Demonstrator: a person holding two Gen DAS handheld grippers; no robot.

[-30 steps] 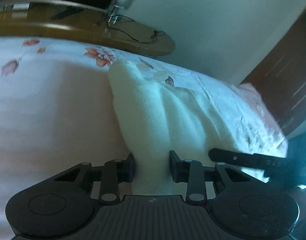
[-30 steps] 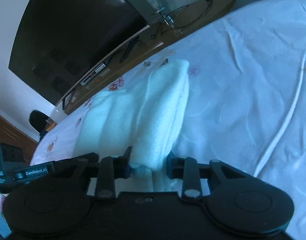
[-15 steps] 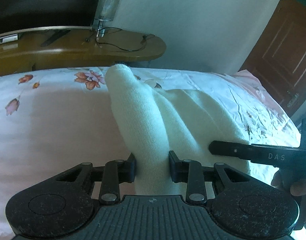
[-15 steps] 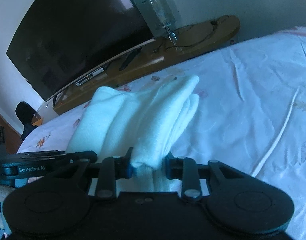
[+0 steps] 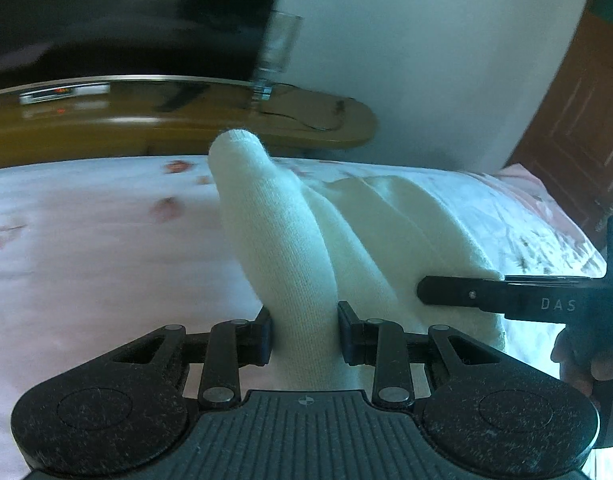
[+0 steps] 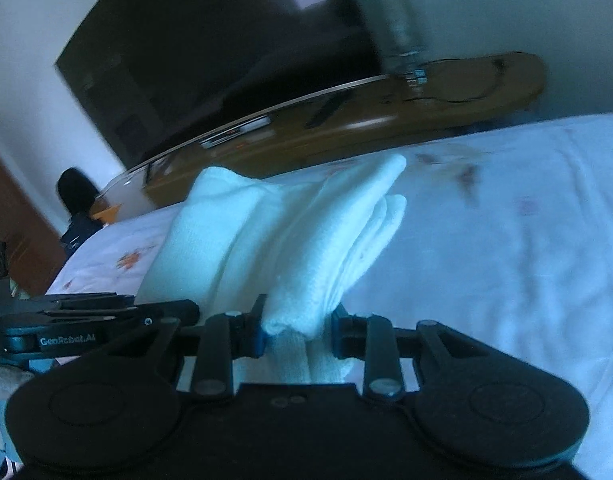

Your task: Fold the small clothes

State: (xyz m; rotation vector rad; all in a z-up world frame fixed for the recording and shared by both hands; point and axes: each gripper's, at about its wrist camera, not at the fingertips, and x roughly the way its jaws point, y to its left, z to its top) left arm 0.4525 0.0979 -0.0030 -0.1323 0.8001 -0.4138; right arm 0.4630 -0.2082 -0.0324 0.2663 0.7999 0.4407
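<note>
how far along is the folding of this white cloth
Mid-fold. Done: the white cloth is gathered into several layers, stacked edges visible at its far end. In hand: left gripper and right gripper each pinch a corner above the bed sheet. Left: laying it flat and releasing.

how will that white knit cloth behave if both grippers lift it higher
Probably floppy: the white knit cloth sags in folds between the left hand-held gripper and right hand-held gripper. Likely light, since small pinches hold it. The fuzzy knit looks unlikely to slip.
</note>
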